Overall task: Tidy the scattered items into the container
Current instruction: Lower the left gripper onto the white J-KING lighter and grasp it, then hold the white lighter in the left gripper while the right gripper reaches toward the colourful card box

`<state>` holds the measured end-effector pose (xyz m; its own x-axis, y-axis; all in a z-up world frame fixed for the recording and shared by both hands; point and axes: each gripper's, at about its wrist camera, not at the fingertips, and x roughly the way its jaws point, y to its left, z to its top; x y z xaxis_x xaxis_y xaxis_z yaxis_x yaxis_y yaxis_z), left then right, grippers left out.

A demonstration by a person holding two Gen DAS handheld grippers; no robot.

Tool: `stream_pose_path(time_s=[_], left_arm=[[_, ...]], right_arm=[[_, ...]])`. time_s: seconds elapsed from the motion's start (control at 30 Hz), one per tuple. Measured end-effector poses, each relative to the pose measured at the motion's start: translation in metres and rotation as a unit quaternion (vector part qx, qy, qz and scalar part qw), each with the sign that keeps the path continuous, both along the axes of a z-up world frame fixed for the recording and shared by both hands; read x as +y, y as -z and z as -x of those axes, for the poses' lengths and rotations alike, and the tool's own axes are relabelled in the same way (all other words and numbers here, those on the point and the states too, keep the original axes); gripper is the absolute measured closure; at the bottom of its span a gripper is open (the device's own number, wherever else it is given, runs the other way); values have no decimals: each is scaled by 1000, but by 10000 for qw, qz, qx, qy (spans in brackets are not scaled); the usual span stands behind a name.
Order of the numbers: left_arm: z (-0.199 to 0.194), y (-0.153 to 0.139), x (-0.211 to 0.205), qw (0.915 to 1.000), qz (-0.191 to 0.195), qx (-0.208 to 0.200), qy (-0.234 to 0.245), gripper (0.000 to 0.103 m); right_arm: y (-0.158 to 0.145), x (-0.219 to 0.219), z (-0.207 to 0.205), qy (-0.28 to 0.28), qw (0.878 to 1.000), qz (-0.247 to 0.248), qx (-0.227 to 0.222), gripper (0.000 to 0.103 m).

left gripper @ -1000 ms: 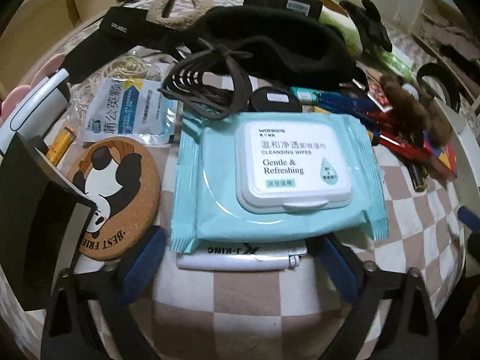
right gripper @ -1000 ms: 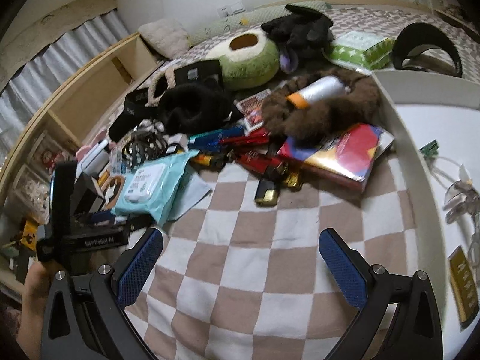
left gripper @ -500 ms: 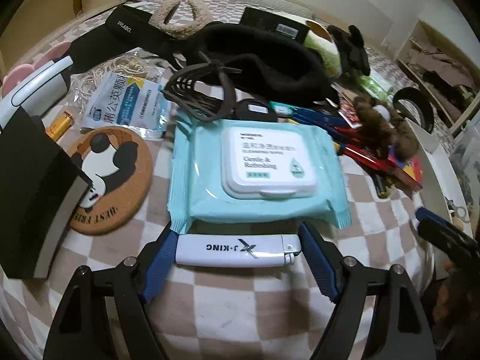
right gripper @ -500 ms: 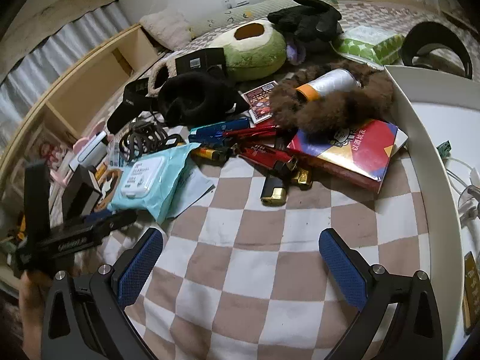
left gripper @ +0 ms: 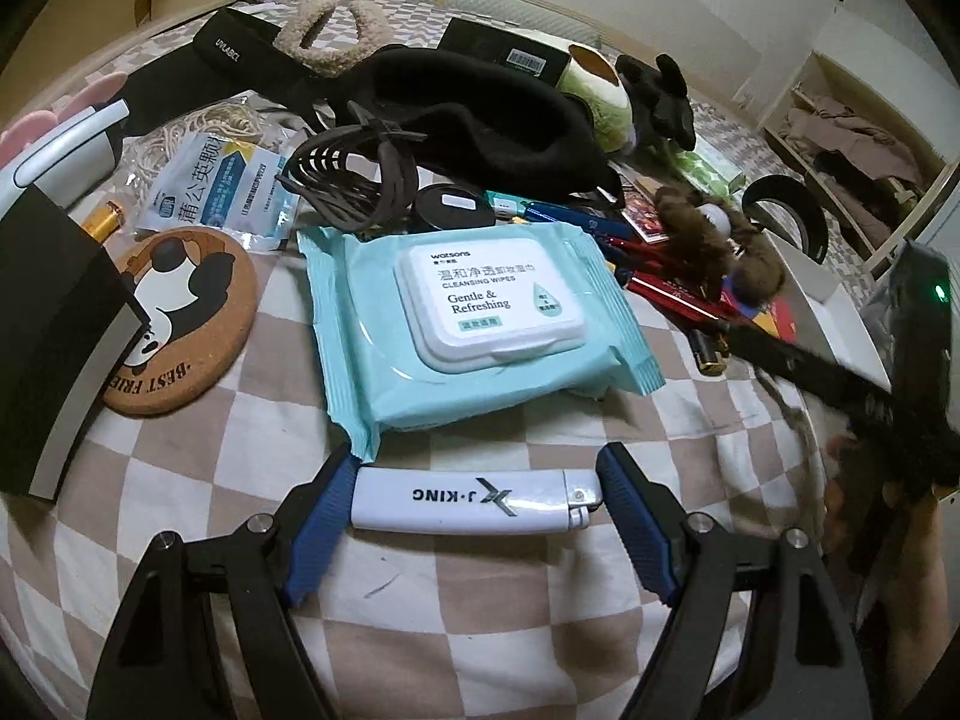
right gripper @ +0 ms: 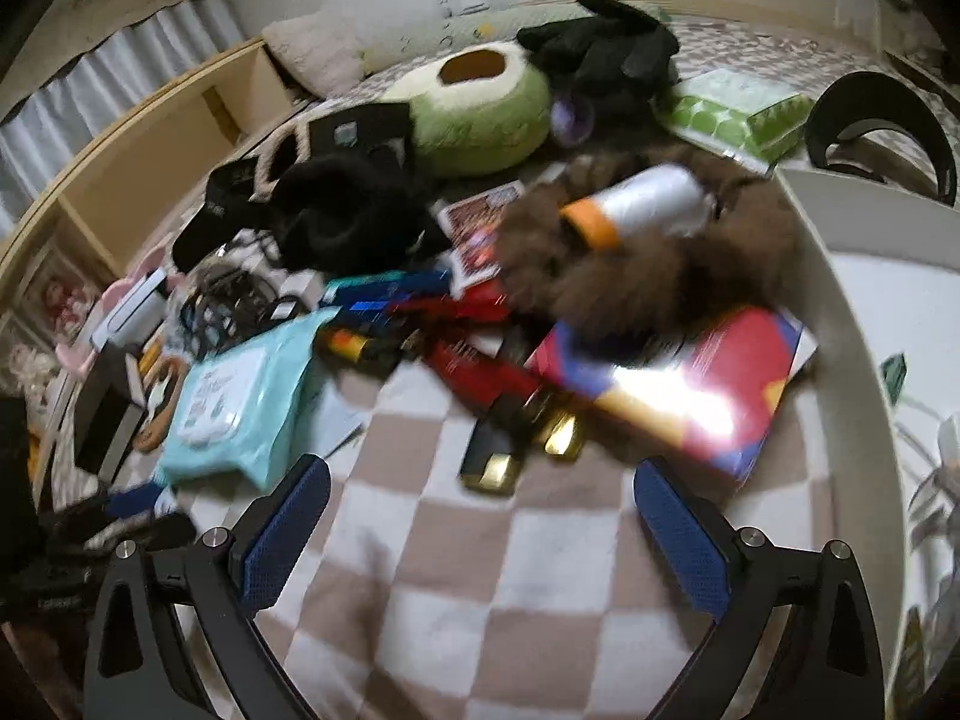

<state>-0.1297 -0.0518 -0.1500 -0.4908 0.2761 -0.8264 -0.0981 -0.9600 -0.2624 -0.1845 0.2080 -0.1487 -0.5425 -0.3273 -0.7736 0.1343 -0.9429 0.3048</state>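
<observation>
My left gripper [left gripper: 477,477] is shut on a white J-KING lighter [left gripper: 474,501]. It grips the lighter lengthwise, one blue pad on each end, just in front of the teal cleansing-wipes pack [left gripper: 474,324]. My right gripper [right gripper: 480,516] is open with nothing between its fingers. It hangs over bare checkered blanket, close to the gold-capped dark tubes [right gripper: 498,462] and the colourful box [right gripper: 678,384]. The white container [right gripper: 840,276] lies at the right, with small items inside. In the left wrist view its rim [left gripper: 804,282] shows at the right.
A panda cork coaster [left gripper: 174,318], a black box [left gripper: 48,348], a dark hair claw [left gripper: 354,180] and a black fuzzy band [left gripper: 480,114] crowd the left. A brown furry thing [right gripper: 648,276] and a green plush [right gripper: 480,102] lie further back. A person's hand [left gripper: 888,540] is at the right edge.
The left jaws narrowed onto the lighter's ends, and the gripper drew back from the wipes pack with it. The right gripper moved forward and lower toward the tubes and colourful box.
</observation>
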Motion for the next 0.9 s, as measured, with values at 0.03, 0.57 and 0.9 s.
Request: stream_pose_path(time_s=[0.03,0.57,0.9], left_arm=[[0,0,0,10000,7,1,3,23],[0,1,-2,9999,-107,11,-12,23],[0,1,-2,9999,-159,23,12,22]], right_arm=[[1,3,4,22,10000,66,-25,2],[3,12,6,1172,9917,-527,65,6],[10,11,30,1510,9843,-871,269,6]])
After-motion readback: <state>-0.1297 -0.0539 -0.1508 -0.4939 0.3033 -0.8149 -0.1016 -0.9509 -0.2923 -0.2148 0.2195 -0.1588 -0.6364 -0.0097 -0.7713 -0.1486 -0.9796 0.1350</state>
